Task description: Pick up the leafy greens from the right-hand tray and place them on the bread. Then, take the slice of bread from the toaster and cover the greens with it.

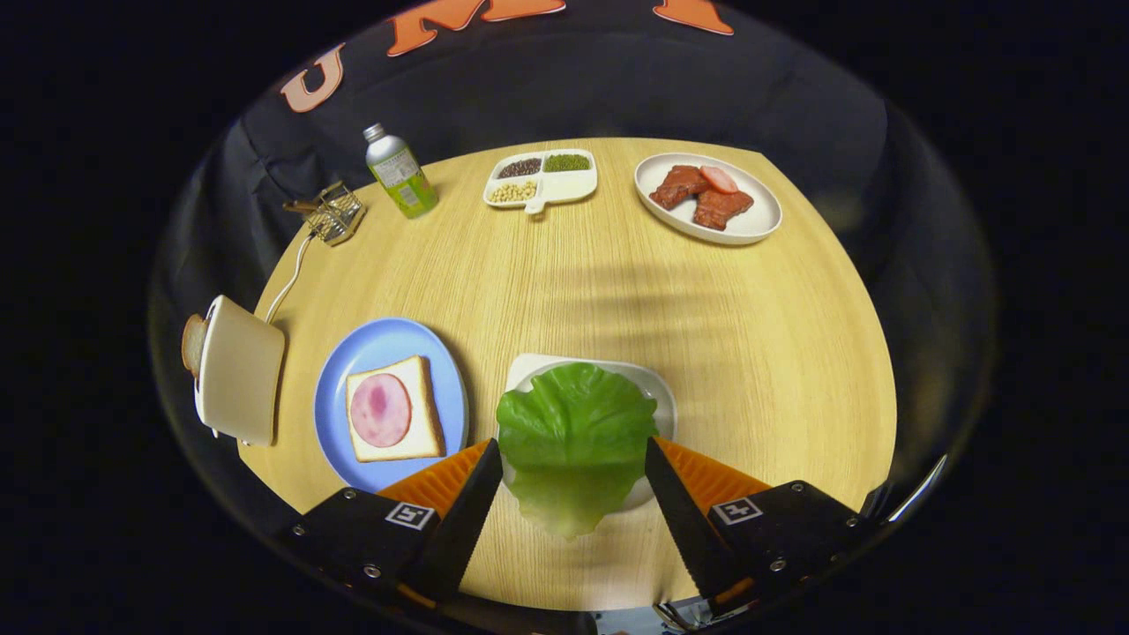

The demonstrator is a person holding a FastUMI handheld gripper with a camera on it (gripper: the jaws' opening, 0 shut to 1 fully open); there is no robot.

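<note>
A green lettuce leaf (573,437) lies on a small white tray (657,397) near the table's front, its pale stem end hanging over the tray's near rim. My gripper (573,454) is open, its two fingertips flanking the leaf on either side without pressing on it. To the left, a blue plate (375,348) holds a slice of bread (414,441) topped with a round of pink ham (381,410). Further left stands a cream toaster (240,370) with a slice of bread (192,344) sticking out of its slot.
At the back of the round wooden table (706,309) stand a green bottle (401,176), a divided white dish of beans (540,179), a white plate of red meat (708,198) and a small wire rack (333,212). The toaster's cord (291,273) runs toward the rack.
</note>
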